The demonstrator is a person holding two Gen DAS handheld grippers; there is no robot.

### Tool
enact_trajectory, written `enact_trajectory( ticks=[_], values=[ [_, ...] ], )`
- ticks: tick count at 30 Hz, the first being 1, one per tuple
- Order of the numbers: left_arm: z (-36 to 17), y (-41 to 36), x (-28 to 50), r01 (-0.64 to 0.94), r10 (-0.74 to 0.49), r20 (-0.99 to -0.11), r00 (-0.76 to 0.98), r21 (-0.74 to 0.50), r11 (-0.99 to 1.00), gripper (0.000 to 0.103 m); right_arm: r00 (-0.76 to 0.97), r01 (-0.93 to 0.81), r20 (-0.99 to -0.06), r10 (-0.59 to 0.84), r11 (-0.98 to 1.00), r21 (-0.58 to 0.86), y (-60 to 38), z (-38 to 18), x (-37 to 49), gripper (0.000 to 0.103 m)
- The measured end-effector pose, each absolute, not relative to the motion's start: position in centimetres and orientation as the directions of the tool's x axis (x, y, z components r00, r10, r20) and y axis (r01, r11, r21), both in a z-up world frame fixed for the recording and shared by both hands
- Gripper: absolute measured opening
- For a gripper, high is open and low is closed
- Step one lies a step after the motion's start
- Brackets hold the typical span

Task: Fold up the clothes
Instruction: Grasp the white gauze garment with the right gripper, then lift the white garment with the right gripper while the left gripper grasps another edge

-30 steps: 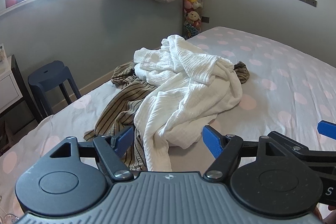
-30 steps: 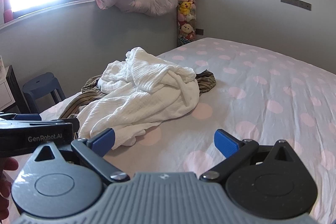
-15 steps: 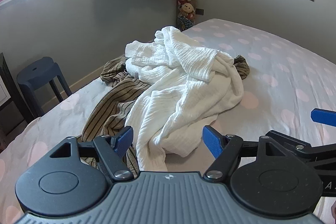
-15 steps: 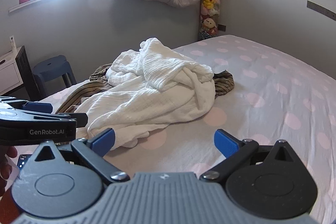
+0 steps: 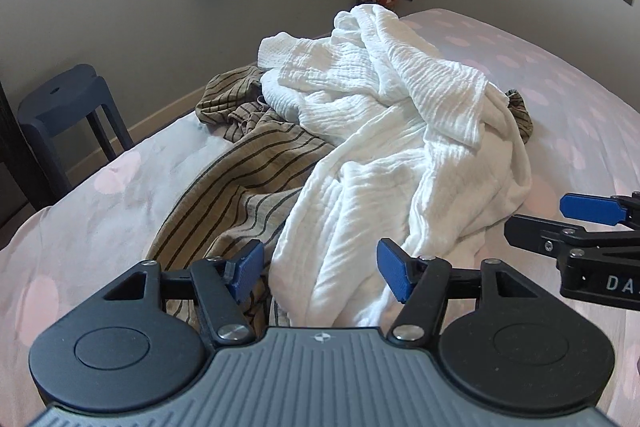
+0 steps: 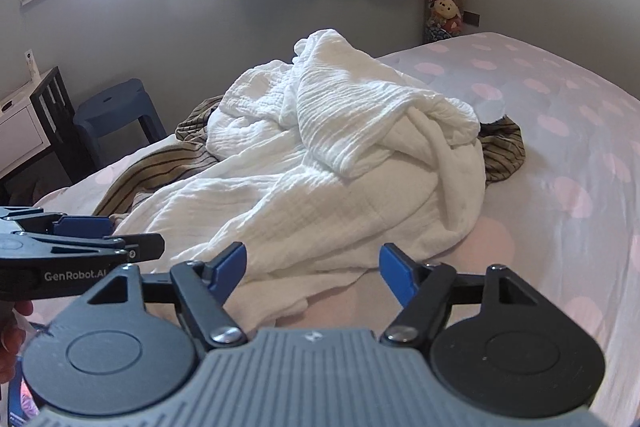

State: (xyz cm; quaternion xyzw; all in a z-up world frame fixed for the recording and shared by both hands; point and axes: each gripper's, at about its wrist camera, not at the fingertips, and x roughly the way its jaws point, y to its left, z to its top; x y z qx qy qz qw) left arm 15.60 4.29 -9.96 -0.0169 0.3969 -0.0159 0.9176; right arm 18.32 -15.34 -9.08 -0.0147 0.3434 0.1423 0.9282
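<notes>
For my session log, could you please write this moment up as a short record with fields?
setting: bed with a pink-dotted sheet, in a bedroom
top garment: white crinkled garment, crumpled in a heap
under it: brown striped garment, showing on the left and far side of the heap
left tongs: open, hanging over the near edge of the white garment, holding nothing
right tongs: open, near the white hem, holding nothing
beside bed: dark blue stool
folding: not yet begun
</notes>
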Motion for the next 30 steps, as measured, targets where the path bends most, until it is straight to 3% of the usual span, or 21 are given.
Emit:
enact_trajectory(
  ticks=[4,11,13,15,16,30],
  values=[
    [-10.1,3.4,18.5,0.031,-0.049,-0.726,0.686,-0.038,0.999,0.054,0.738,-0.265,-0.631,0.239,0.963,0.055,-15.0,-9.6,21.9,0.072],
    [-11.2,2.2,22.6,0.031,-0.047,-0.744,0.667,-0.035,0.999,0.048,0.756,-0.239,-0.616,0.219,0.97,0.051,-15.0,-10.7,27.2,0.061],
    [-11.4,2.0,22.9,0.028,-0.043,-0.745,0.666,-0.033,0.999,0.048,0.756,-0.237,-0.613,0.229,0.969,0.07,-15.1,-11.0,28.1,0.045],
    [-11.5,1.8,23.0,0.024,-0.034,-0.747,0.664,-0.024,0.999,0.048,0.755,-0.239,-0.609,0.245,0.967,0.093,-15.5,-10.9,28.4,0.01],
    [-11.4,1.6,23.0,0.022,-0.03,-0.748,0.663,-0.021,1.0,0.049,0.76,-0.238,-0.6,0.25,0.966,0.102,-15.8,-10.7,28.1,0.005],
    [-7.7,-1.3,17.6,0.085,-0.073,-0.727,0.683,-0.02,0.996,0.049,0.904,0.083,-0.423,-0.058,0.996,0.04,-25.5,-3.6,15.2,0.003]
  ],
)
